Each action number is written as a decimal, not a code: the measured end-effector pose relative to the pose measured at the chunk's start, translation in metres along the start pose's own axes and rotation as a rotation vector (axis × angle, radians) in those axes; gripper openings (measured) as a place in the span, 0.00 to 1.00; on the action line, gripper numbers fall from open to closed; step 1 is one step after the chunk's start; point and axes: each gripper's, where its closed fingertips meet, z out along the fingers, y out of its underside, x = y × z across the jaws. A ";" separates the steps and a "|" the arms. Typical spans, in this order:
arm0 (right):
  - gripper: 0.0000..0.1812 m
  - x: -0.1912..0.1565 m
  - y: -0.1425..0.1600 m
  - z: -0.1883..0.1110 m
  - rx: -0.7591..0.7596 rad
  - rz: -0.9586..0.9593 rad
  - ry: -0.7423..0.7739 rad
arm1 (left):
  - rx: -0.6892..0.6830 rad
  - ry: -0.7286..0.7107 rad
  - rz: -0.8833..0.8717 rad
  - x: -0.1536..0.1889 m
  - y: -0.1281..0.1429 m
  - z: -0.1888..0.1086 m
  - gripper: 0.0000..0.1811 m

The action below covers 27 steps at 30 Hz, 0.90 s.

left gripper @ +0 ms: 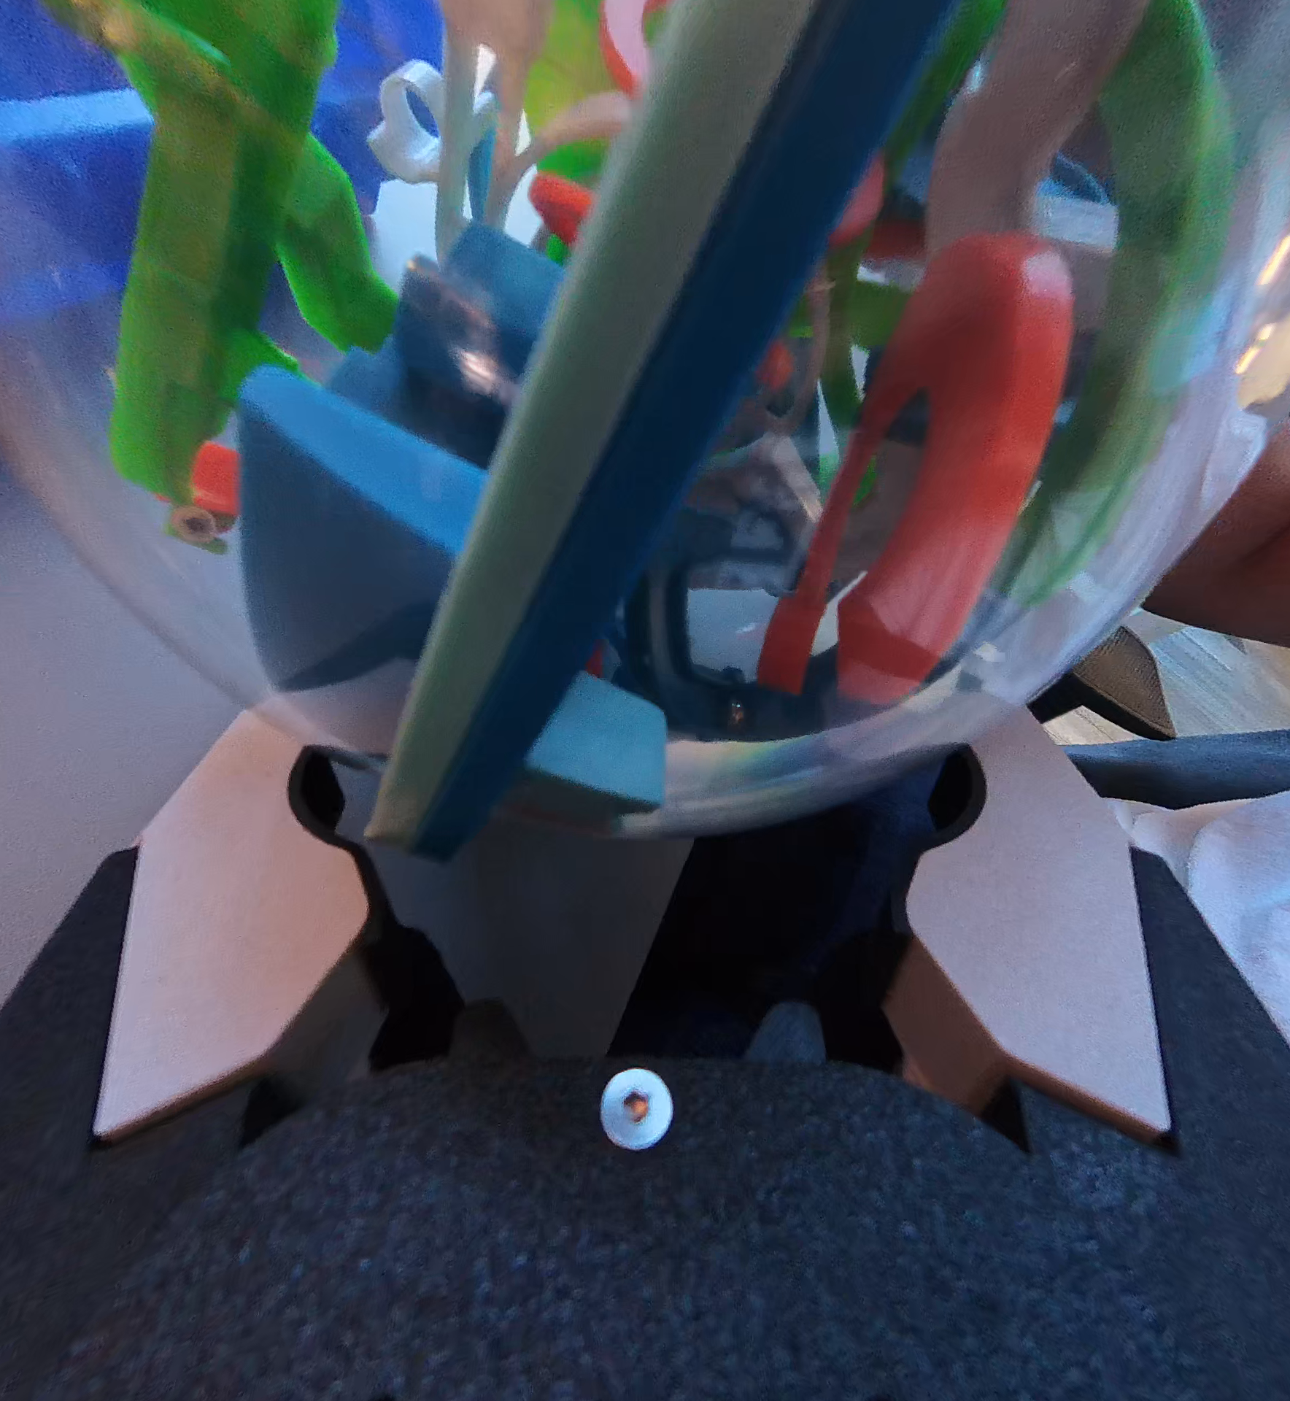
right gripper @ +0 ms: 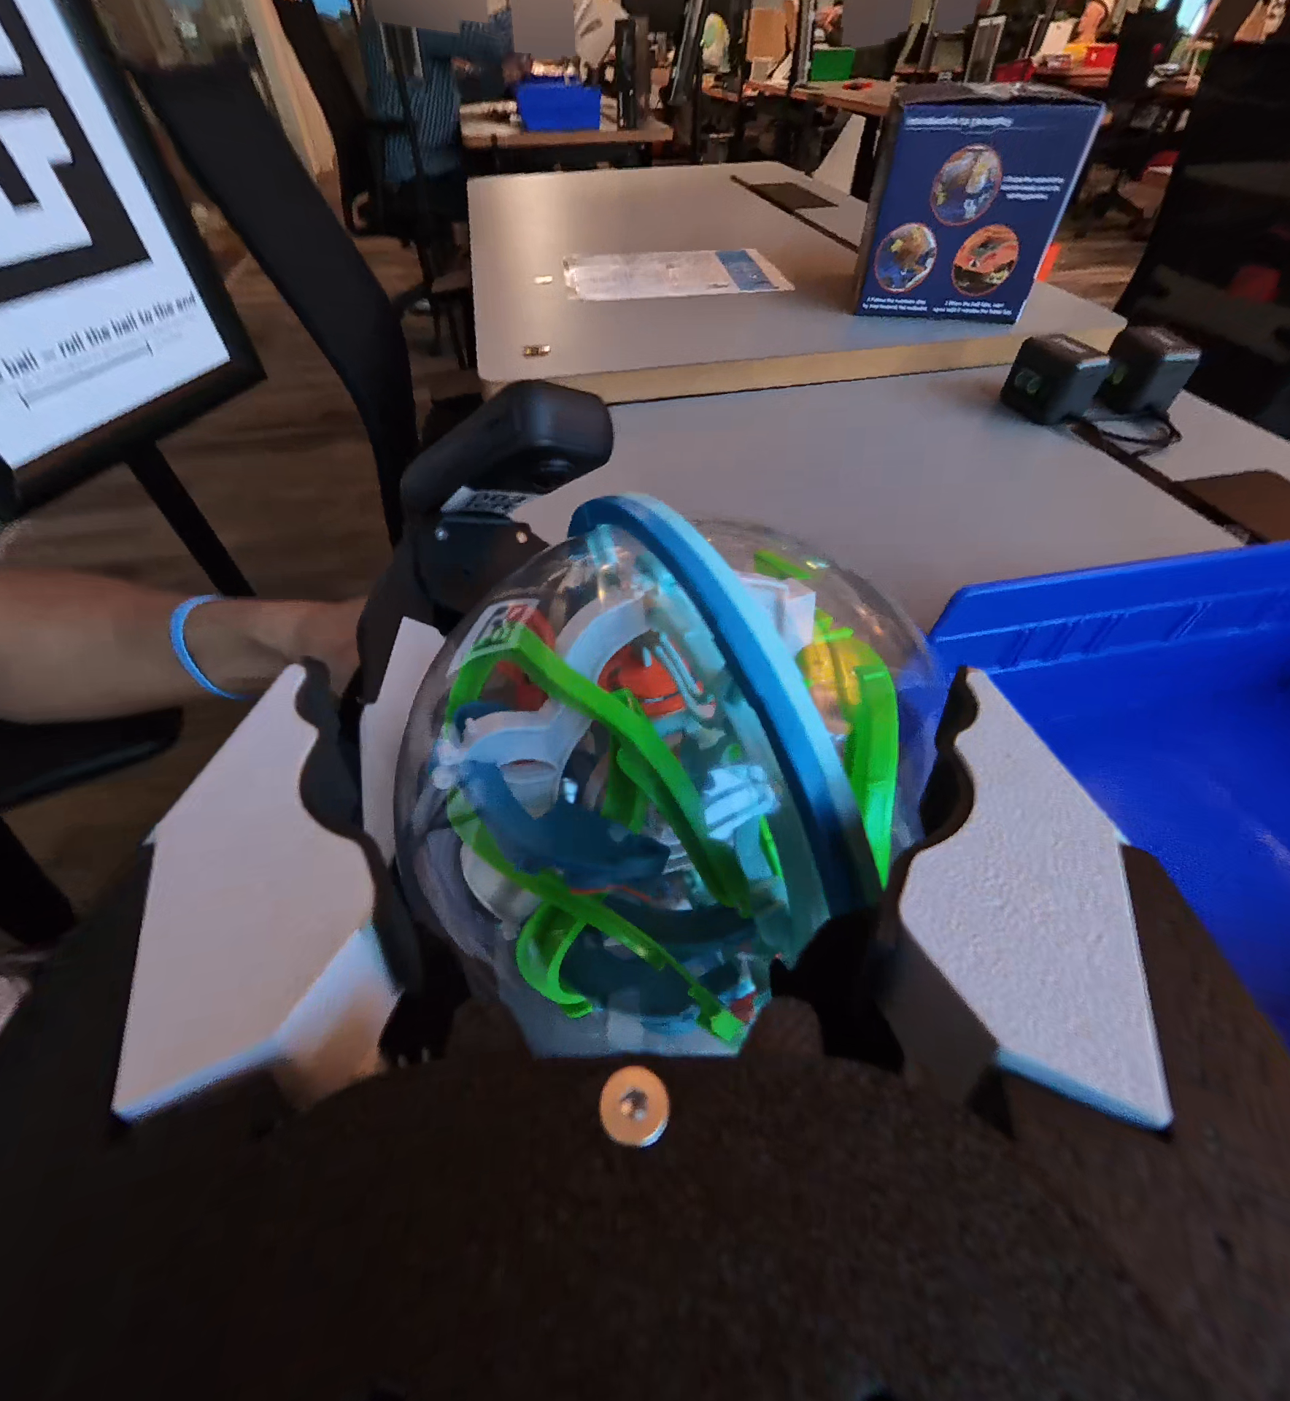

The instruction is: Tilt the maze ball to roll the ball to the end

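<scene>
The maze ball is a clear sphere with green, blue, red and white tracks inside and a blue rim band. It sits tilted between my right gripper's two fingers, which close on its sides above the table. In the left wrist view the maze ball fills the upper frame, blurred and very close. My left gripper holds it with both fingertips against its lower curve. The left gripper also shows behind the ball's far left side. I cannot make out the small ball inside.
A blue bin stands close on the right. The grey table carries a dark blue box and two small black devices farther back. A framed sign and a black chair stand left. A forearm reaches in.
</scene>
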 end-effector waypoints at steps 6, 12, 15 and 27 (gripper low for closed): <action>0.85 0.020 0.030 -0.001 -0.105 0.185 0.030 | 0.002 -0.008 0.006 0.000 0.000 0.001 0.86; 0.85 0.017 0.028 -0.002 -0.060 0.157 0.017 | -0.019 -0.030 0.037 0.000 0.004 0.002 0.85; 0.85 0.010 0.028 -0.003 -0.047 0.091 -0.014 | -0.022 0.035 0.018 0.006 0.006 -0.001 0.85; 0.85 -0.010 0.034 -0.008 -0.016 -0.135 -0.048 | -0.069 0.215 -0.037 0.020 0.015 -0.015 0.83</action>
